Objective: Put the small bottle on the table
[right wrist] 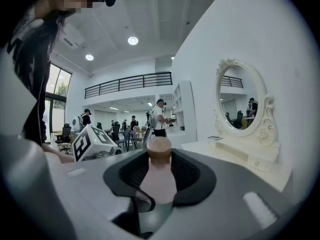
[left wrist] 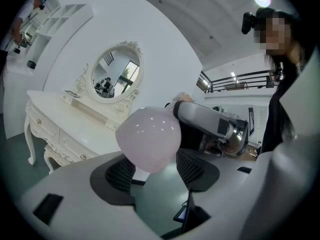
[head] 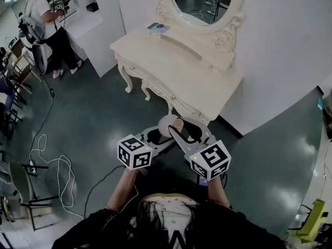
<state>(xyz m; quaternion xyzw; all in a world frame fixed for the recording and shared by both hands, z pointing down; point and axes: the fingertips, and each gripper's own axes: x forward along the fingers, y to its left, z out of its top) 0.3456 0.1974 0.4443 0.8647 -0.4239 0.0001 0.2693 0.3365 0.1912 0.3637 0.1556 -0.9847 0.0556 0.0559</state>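
Two grippers, one small bottle (head: 167,124), one table (head: 179,74). The left gripper (head: 155,137), near level, stands wide open at the bottle's round base, gripping nothing. The right gripper (head: 177,128), also level, clamps the bottle in mid-air, short of the table.

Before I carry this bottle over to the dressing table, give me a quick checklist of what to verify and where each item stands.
1. Grip of the right tool on the small bottle: ok, jaws closed on its neck.
2. Bottle's stopper in place: ok.
3. Jaws of the left tool apart: ok, wide open round the bottle's body; whether a pad touches it, cannot tell.
4. Bare room on the table: ok, most of the top is bare.
5. Bottle above the table: not ok, it hangs over the floor, short of the table's front edge.
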